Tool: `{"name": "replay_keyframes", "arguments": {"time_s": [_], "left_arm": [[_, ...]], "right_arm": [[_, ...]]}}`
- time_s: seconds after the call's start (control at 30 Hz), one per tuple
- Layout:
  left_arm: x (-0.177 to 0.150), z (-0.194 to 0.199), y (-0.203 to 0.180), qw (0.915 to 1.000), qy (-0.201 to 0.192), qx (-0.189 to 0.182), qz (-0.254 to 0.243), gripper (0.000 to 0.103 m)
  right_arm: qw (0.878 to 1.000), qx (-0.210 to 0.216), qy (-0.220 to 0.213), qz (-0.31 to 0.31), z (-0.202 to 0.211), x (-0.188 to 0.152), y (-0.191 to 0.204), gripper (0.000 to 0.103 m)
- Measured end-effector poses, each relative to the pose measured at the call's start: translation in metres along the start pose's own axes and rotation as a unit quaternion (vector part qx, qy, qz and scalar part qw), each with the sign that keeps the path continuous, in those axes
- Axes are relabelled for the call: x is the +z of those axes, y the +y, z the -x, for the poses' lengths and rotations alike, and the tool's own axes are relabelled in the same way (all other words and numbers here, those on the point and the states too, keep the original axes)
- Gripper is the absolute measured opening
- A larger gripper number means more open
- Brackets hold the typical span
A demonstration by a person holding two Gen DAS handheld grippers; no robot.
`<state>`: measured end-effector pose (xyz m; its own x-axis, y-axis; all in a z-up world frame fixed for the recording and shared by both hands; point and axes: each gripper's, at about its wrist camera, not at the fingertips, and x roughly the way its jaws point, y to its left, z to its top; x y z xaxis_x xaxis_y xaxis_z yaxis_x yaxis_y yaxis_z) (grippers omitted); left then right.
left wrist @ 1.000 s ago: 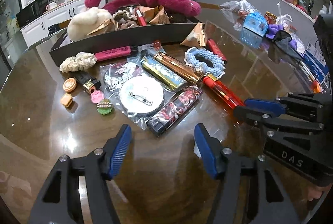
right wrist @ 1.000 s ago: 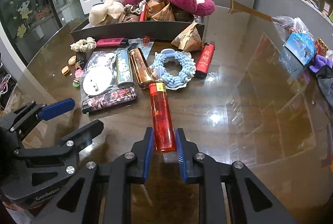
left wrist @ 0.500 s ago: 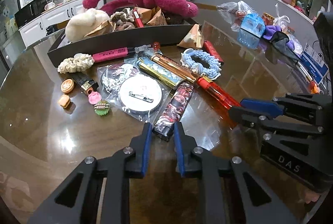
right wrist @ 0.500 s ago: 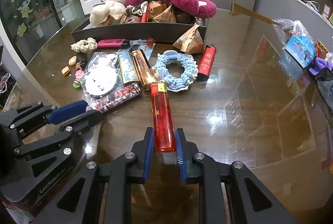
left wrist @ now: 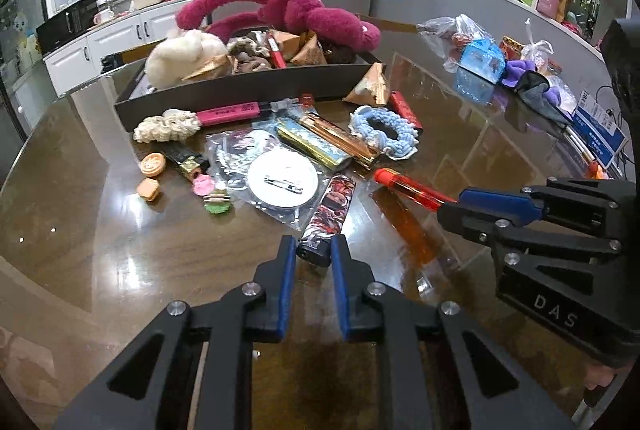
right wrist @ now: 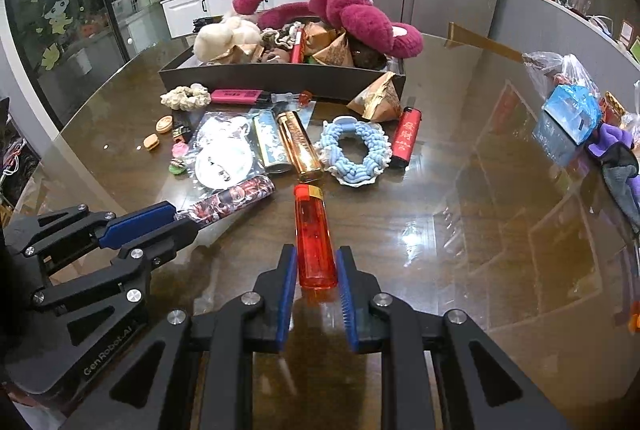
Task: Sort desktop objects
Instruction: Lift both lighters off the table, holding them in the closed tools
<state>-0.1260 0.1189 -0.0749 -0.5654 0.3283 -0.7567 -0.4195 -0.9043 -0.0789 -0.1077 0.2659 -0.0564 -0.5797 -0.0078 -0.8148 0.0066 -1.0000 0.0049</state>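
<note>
The left claw (left wrist: 311,258) had just been closing, and its blue pads (left wrist: 286,282) stood nearly together, clamped on the near end of the patterned lighter (left wrist: 330,216). The rest of that lighter pointed away from the claw toward the clutter, its far end beside the bagged round badge (left wrist: 282,184). Its wrap was red, black and white in a busy print, with a dark base toward the claw. Whether it was clear of the worktop (left wrist: 100,242) cannot be told.

The right claw (right wrist: 316,282) was narrowly open only as far as the orange lighter (right wrist: 314,242) allowed, its pads pressed on both sides of the lighter's lower end. The lighter ran straight out from the claw, translucent orange-red with a yellow band and a red cap at the far tip, which lay near the gold lighter (right wrist: 300,146) and the blue braided scrunchie (right wrist: 354,156). In the left wrist view its reflection showed apart from it on the glossy brown worktop, so it appeared raised.

Farther back a dark tray (right wrist: 280,78) held a magenta plush toy (right wrist: 348,14), a cream plush (right wrist: 224,36) and gold wrapped packets. Before the tray lay a pink lighter (right wrist: 236,96), a cream scrunchie (right wrist: 186,97), a red lighter (right wrist: 408,136) and small charms (left wrist: 152,164).
</note>
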Motion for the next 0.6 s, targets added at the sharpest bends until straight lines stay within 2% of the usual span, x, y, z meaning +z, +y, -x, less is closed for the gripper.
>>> {"name": "replay_keyframes", "arguments": {"time_s": [0.6], "left_arm": [[0.007, 0.045, 0.007, 0.9989, -0.044, 0.008, 0.013, 0.018]], "right_arm": [[1.0, -0.001, -0.026, 0.007, 0.025, 0.003, 0.009, 0.02]]}}
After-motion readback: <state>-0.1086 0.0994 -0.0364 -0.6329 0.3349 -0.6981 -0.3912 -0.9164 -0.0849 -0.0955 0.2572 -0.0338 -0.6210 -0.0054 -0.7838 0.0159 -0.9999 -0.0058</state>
